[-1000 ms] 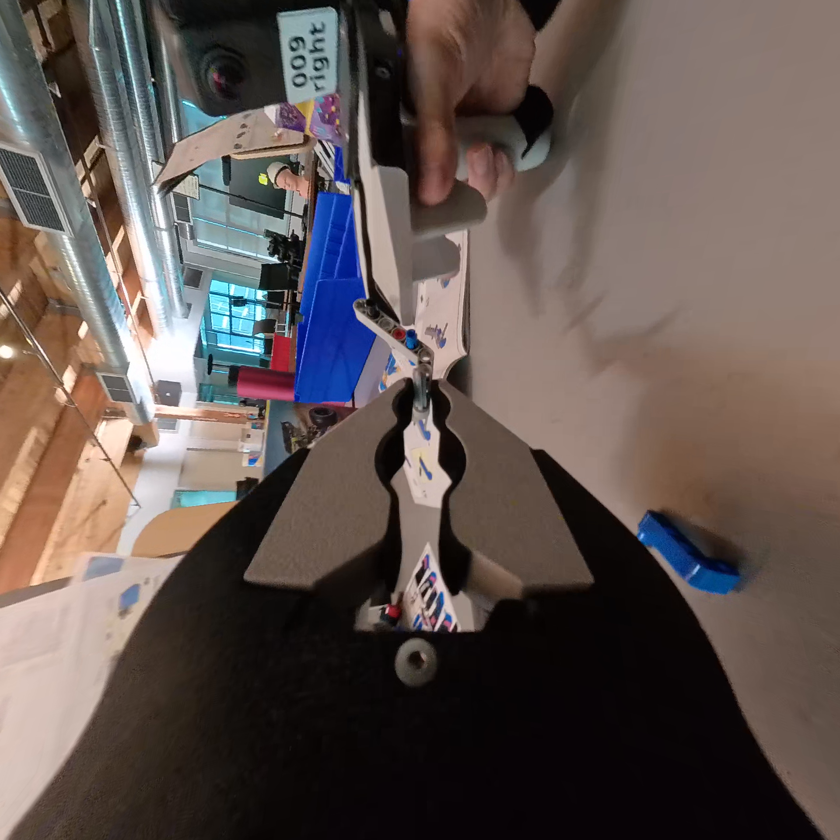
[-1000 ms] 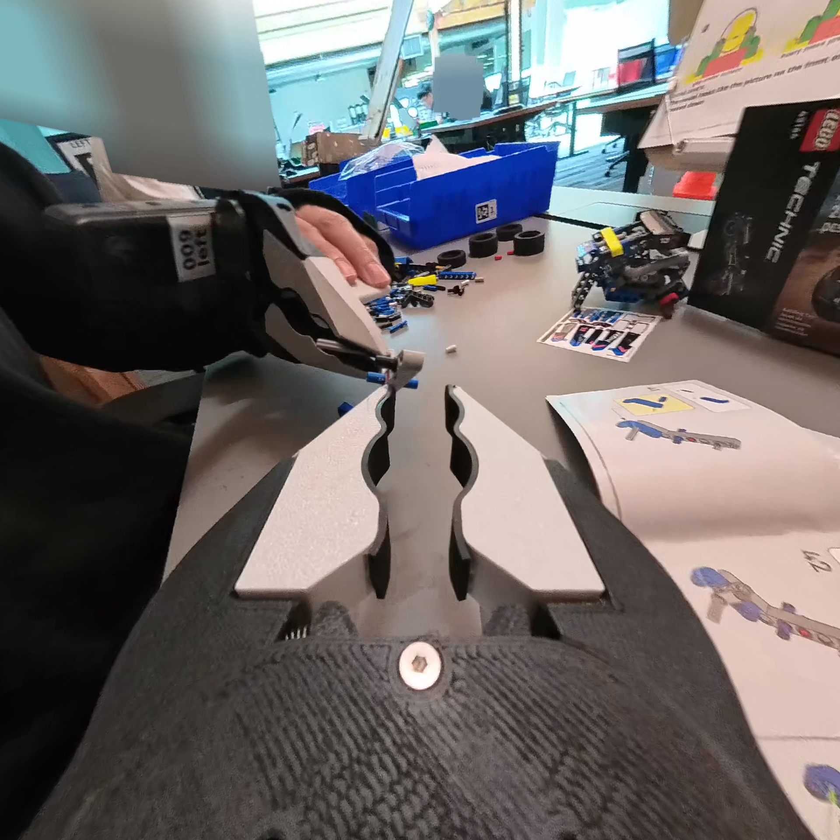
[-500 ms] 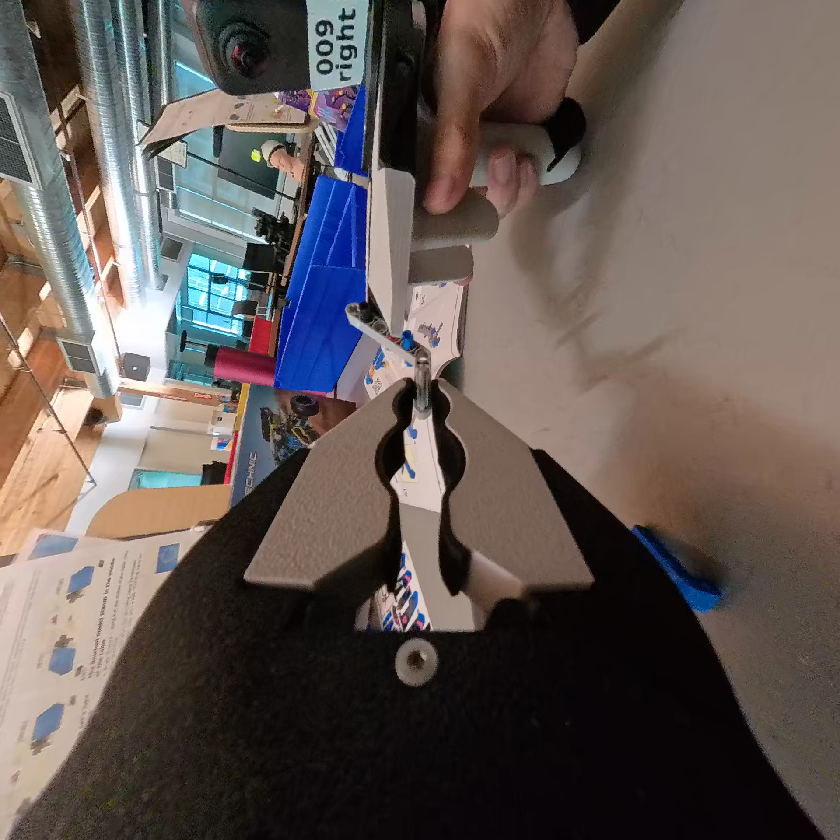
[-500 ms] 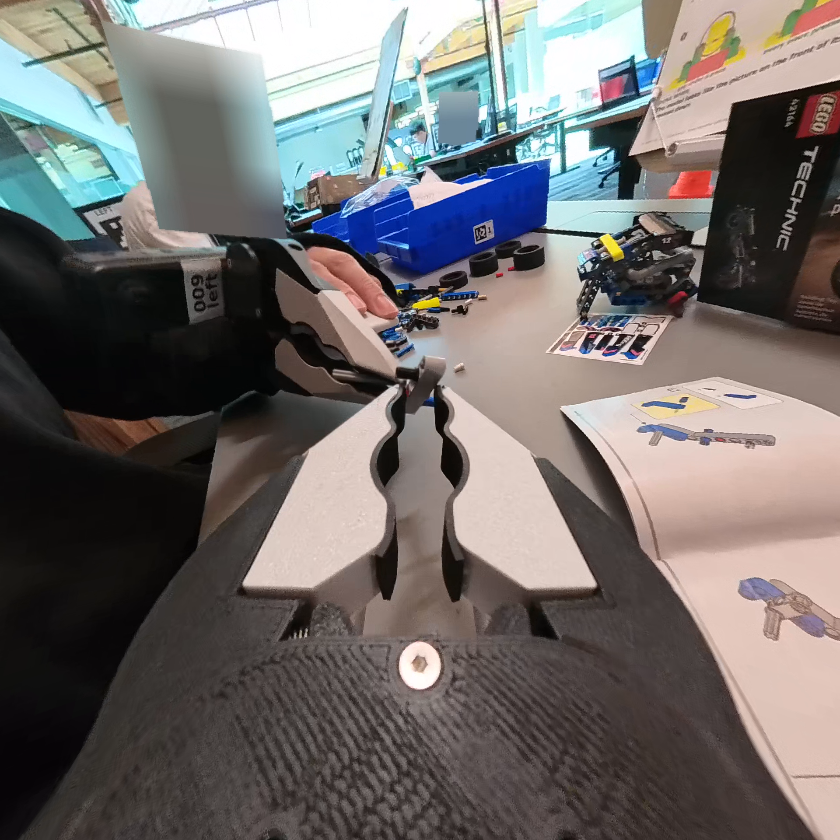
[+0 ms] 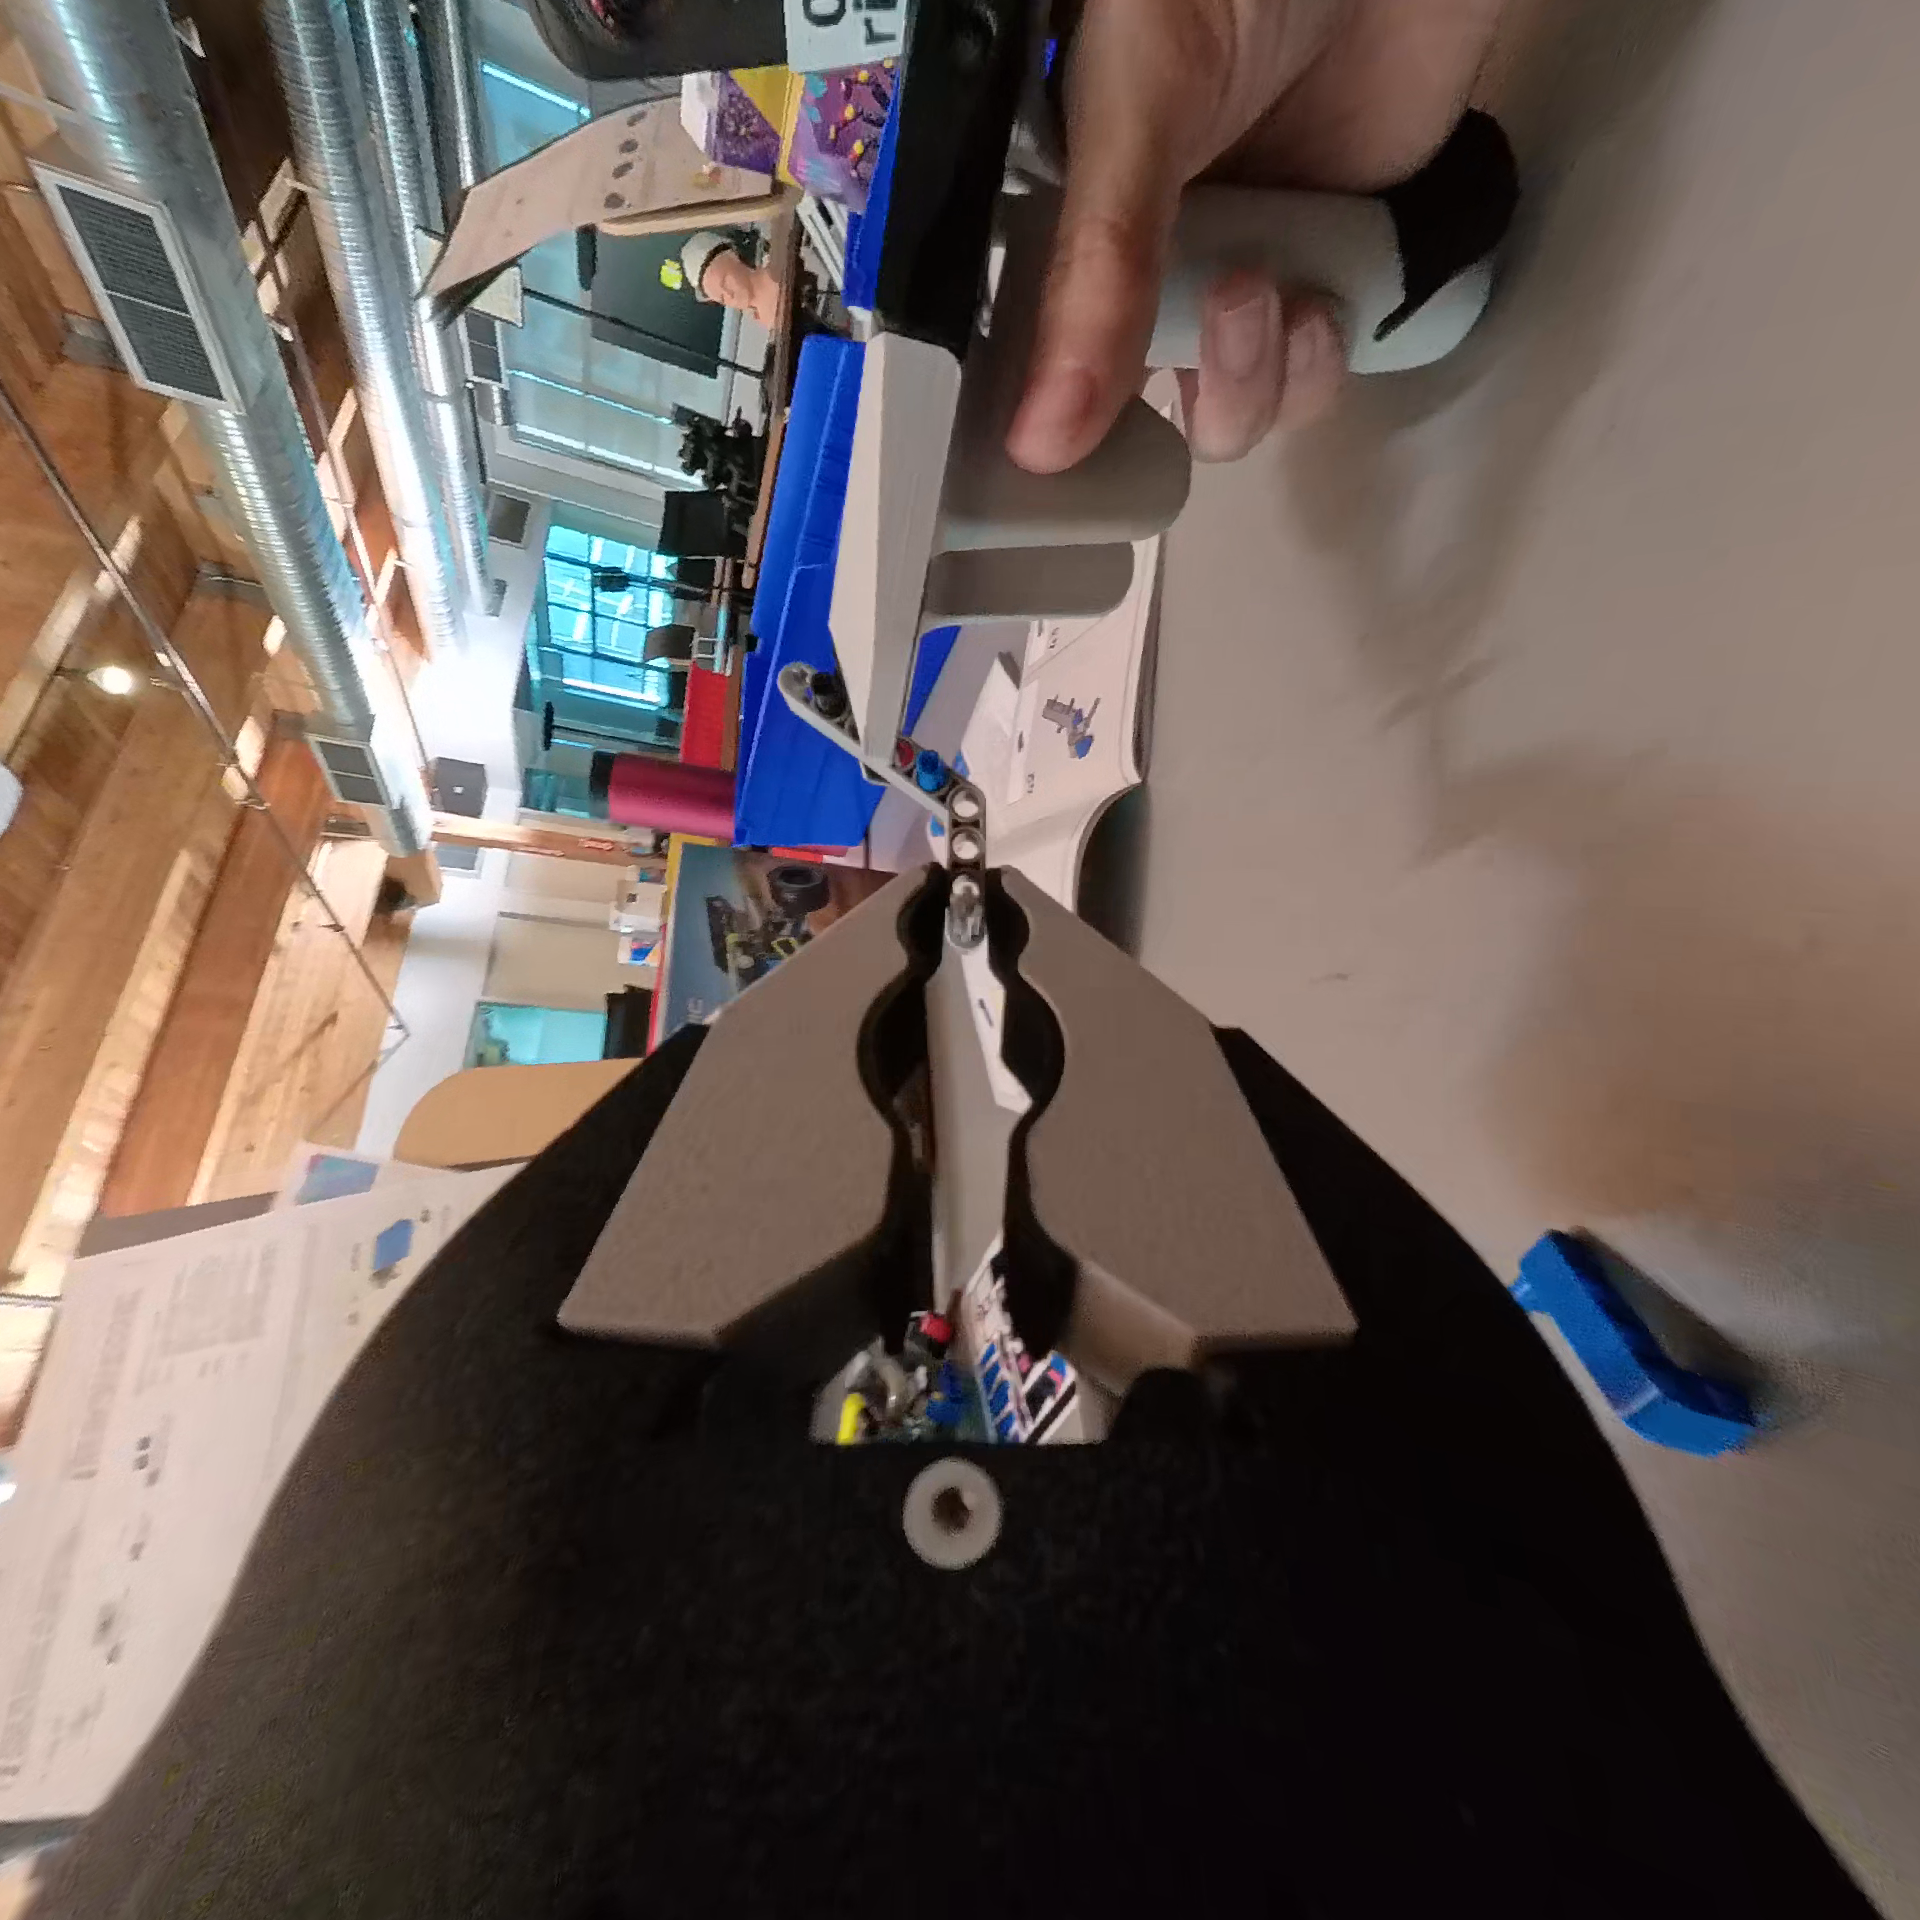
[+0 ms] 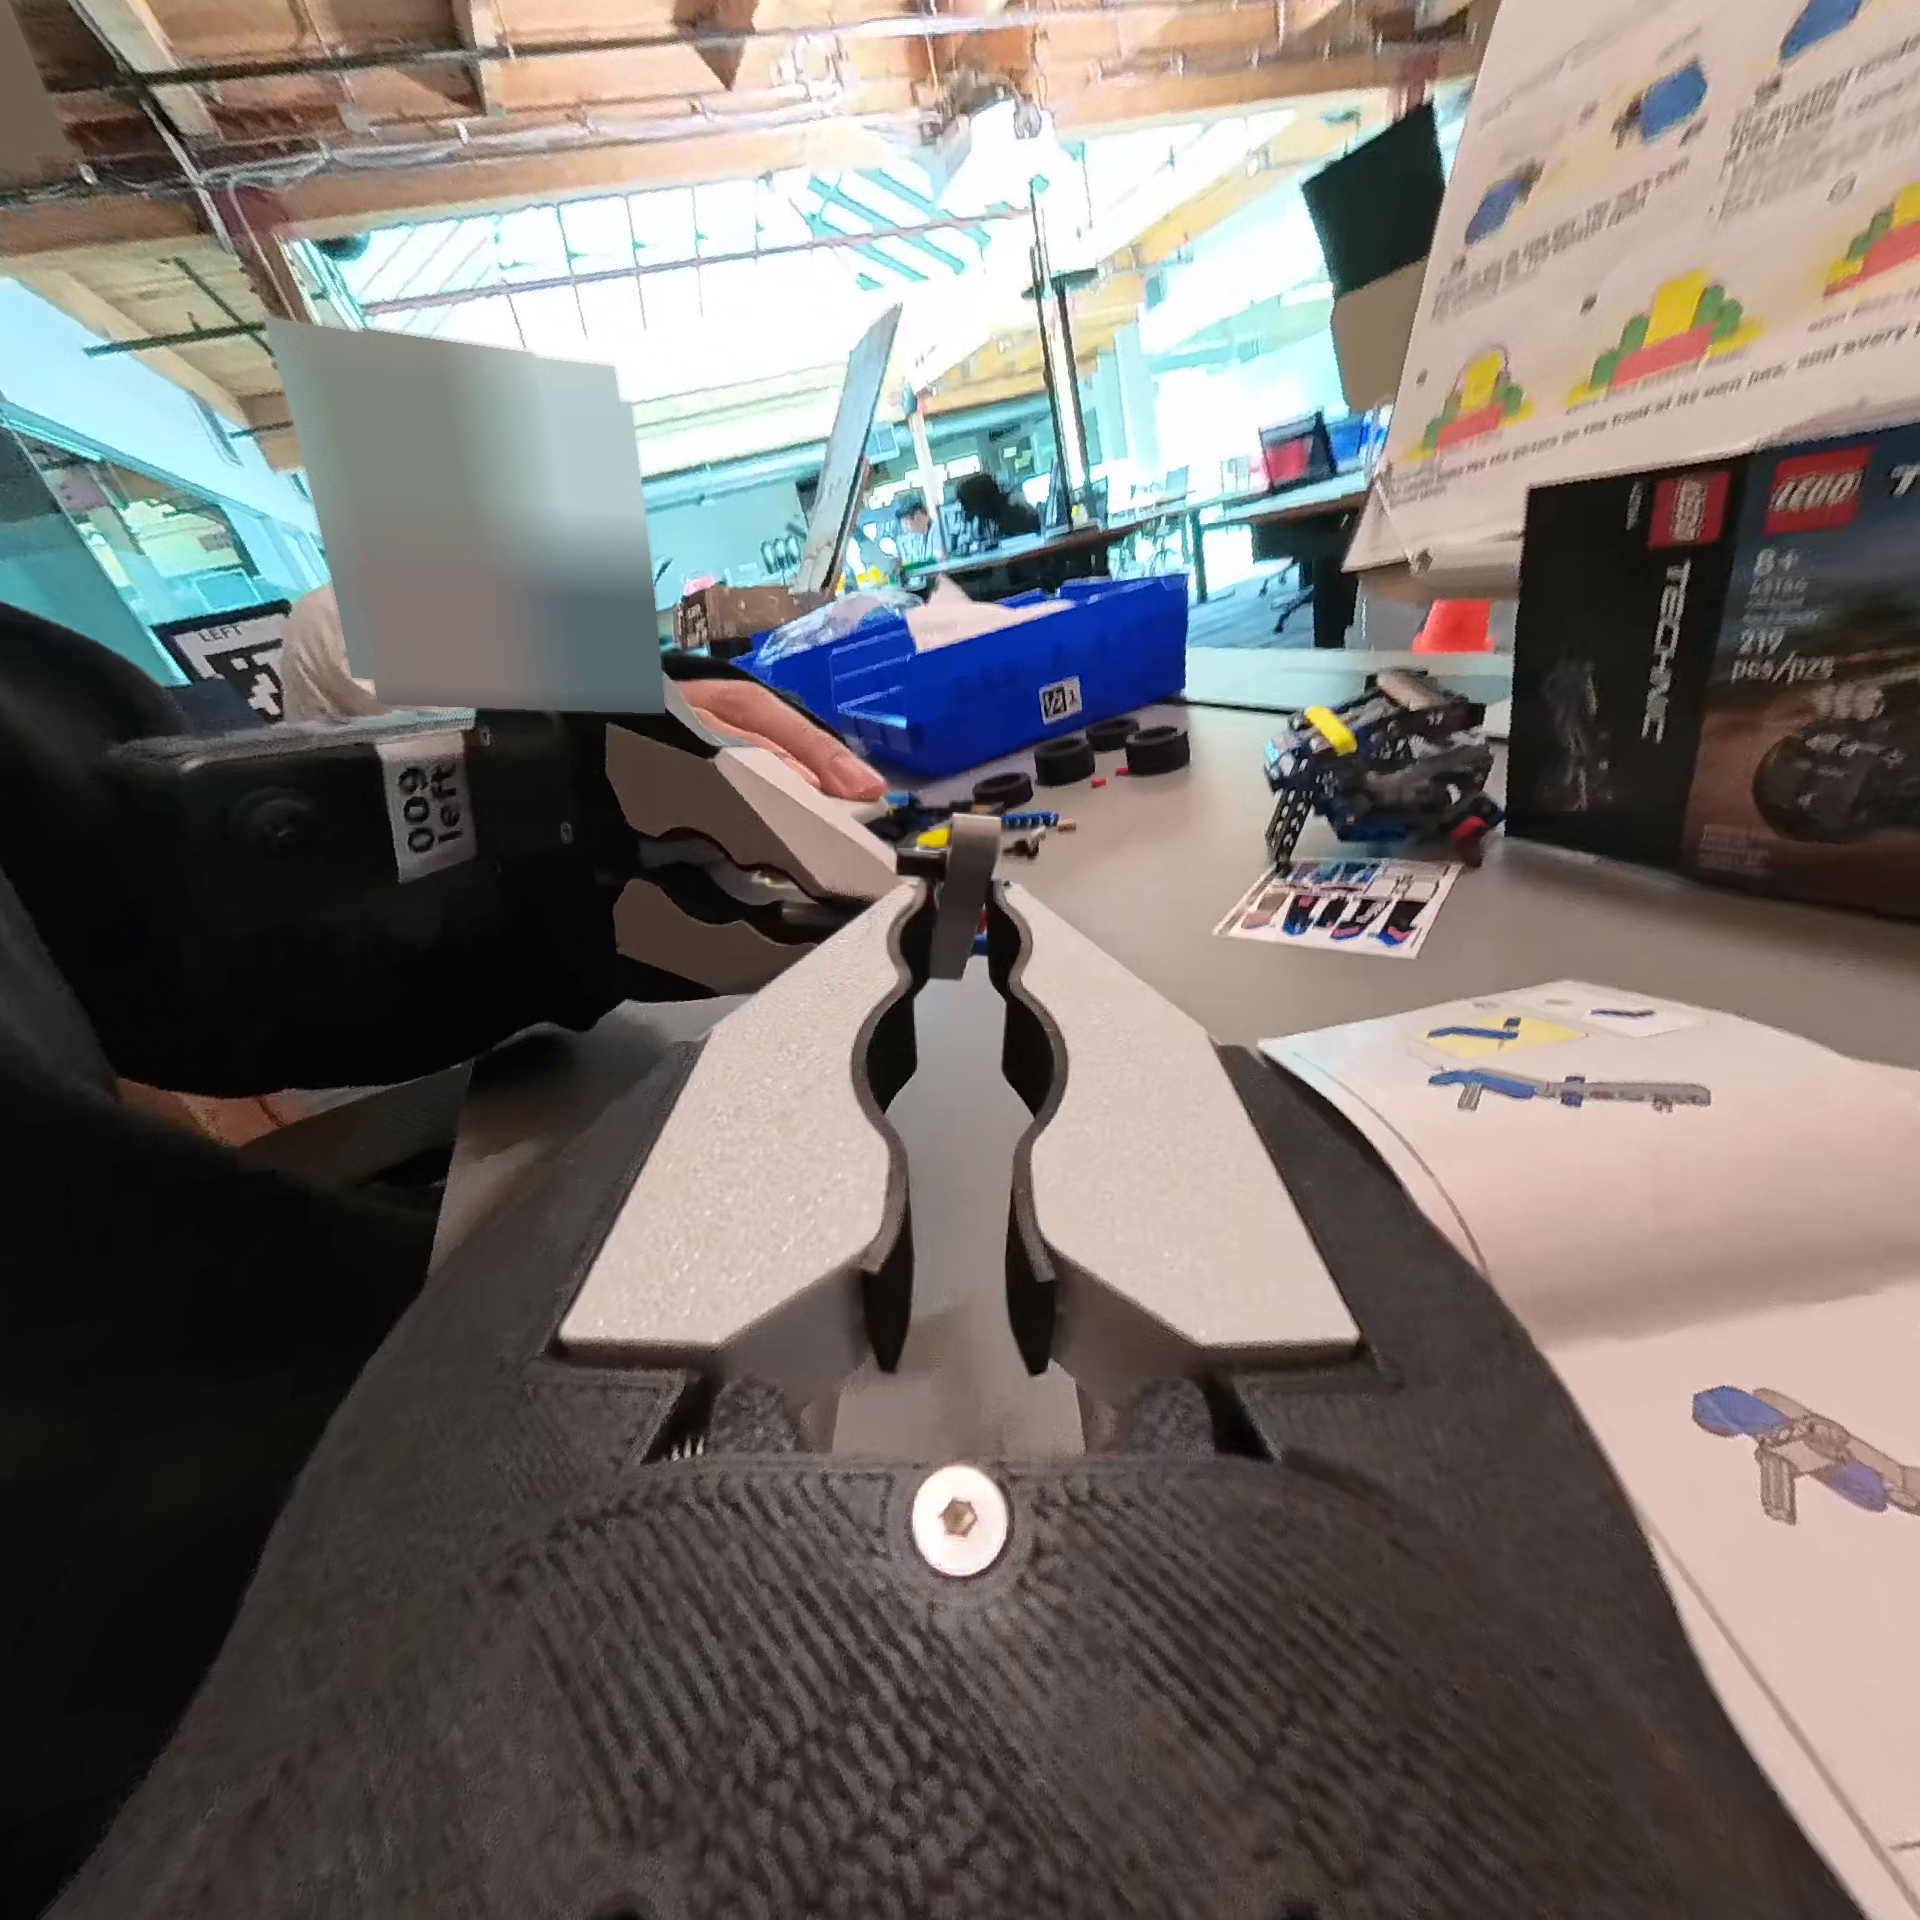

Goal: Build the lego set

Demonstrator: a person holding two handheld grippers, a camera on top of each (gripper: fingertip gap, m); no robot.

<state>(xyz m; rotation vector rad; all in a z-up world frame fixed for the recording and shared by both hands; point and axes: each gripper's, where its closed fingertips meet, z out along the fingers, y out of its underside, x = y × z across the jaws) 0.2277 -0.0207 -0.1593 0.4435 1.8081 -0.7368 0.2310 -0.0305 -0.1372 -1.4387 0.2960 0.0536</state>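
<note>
A grey bent Technic beam (image 5: 940, 800) with a red pin and a blue pin is held in the air between both grippers. My left gripper (image 5: 964, 906) is shut on its lower end. My right gripper (image 6: 954, 896) has its jaws closed in on the beam's other end (image 6: 961, 883). In the left wrist view the right gripper (image 5: 883, 717) comes from above, held by a hand. In the right wrist view the left gripper (image 6: 883, 868) comes in from the left. A partly built blue and black model (image 6: 1371, 758) stands on the grey table (image 6: 1122, 862).
A blue bin (image 6: 987, 665), black tyres (image 6: 1132, 743) and loose small parts (image 6: 1023, 823) lie farther back. A sticker sheet (image 6: 1340, 899), an open instruction booklet (image 6: 1610, 1195) and the set's box (image 6: 1714, 675) are on the right. A blue piece (image 5: 1631, 1351) lies on the table. Less than 4 cm separates the two grippers' tips.
My right gripper's jaws have narrowed from wide open and closed around the beam. Both grippers have risen and tilted up together. The left gripper has kept its hold.
</note>
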